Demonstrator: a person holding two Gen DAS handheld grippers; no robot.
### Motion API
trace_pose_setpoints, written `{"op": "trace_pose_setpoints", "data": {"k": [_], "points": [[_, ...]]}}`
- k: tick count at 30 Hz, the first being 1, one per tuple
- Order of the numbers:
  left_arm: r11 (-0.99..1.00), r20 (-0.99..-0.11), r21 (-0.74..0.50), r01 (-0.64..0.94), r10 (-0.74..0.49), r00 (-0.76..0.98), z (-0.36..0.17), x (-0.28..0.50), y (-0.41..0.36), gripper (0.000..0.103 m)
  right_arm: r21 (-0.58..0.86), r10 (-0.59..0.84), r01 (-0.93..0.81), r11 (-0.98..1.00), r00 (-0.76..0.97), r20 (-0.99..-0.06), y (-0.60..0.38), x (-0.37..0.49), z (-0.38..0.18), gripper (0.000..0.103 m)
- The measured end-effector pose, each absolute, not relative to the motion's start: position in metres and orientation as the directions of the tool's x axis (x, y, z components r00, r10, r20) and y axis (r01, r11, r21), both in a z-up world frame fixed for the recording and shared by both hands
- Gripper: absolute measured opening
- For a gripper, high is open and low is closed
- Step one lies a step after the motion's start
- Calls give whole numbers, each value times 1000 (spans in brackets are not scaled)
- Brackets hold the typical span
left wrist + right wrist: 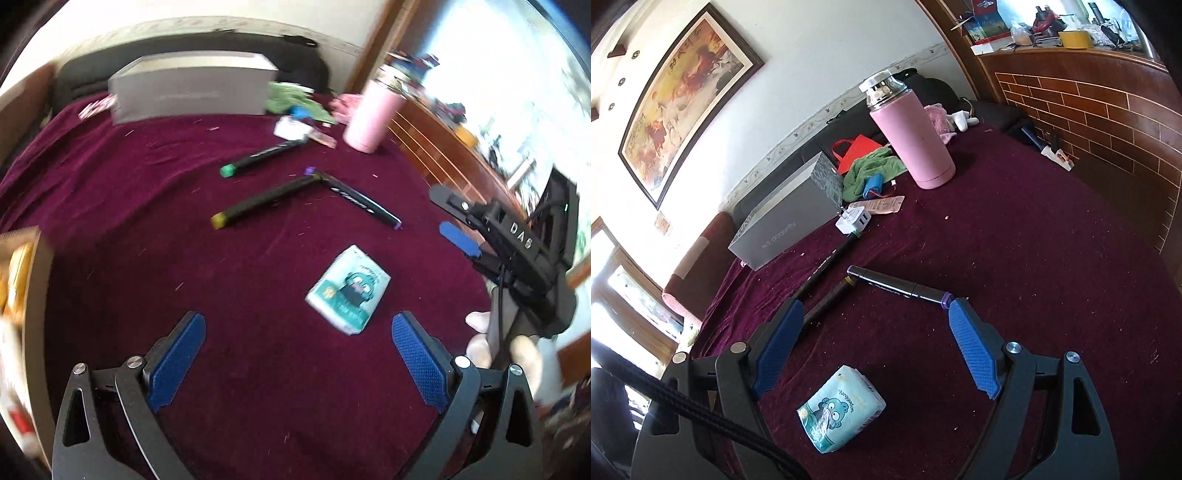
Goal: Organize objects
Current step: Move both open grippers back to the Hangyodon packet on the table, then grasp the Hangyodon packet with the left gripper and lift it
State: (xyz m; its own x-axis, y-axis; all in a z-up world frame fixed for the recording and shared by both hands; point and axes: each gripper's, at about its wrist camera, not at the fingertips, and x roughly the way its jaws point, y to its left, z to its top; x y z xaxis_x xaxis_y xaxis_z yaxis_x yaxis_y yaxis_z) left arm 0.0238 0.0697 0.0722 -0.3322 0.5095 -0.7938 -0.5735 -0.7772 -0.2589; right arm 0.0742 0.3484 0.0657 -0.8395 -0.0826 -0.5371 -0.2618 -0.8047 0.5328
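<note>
Three black markers lie on the maroon cloth: a green-capped one (260, 156) (827, 263), a yellow-capped one (264, 200) (831, 301) and a purple-capped one (364, 204) (899, 286). A teal tissue pack (347, 290) (842, 408) lies nearer. My left gripper (298, 352) is open and empty, just short of the tissue pack. My right gripper (875, 339) is open and empty above the pack, its fingertips beside the markers. It also shows at the right in the left wrist view (448, 212).
A grey box (192, 86) (786, 218), a pink flask (371, 116) (910, 138), a green towel (871, 166), a white charger (853, 220) and a blue battery (873, 184) stand at the back. A cardboard box (22, 314) is at the left. A brick-pattern wall (1108, 122) borders the right.
</note>
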Motion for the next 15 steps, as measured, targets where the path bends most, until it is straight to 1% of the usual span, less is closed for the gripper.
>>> {"op": "trace_pose_setpoints", "data": {"k": [4, 10, 12, 15], "points": [[-742, -808, -126, -658, 461, -366, 68, 24, 106, 99, 534, -90, -261, -804, -834, -544, 347, 72, 63, 81], [-707, -803, 67, -704, 380, -459, 56, 26, 147, 99, 543, -110, -265, -797, -821, -561, 345, 67, 56, 81], [-692, -805, 85, -717, 376, -459, 51, 25, 155, 99, 548, -109, -269, -792, -821, -561, 346, 68, 55, 81], [-673, -812, 63, -737, 395, -430, 44, 26, 163, 98, 552, -101, -277, -787, -824, -557, 349, 69, 55, 81]]}}
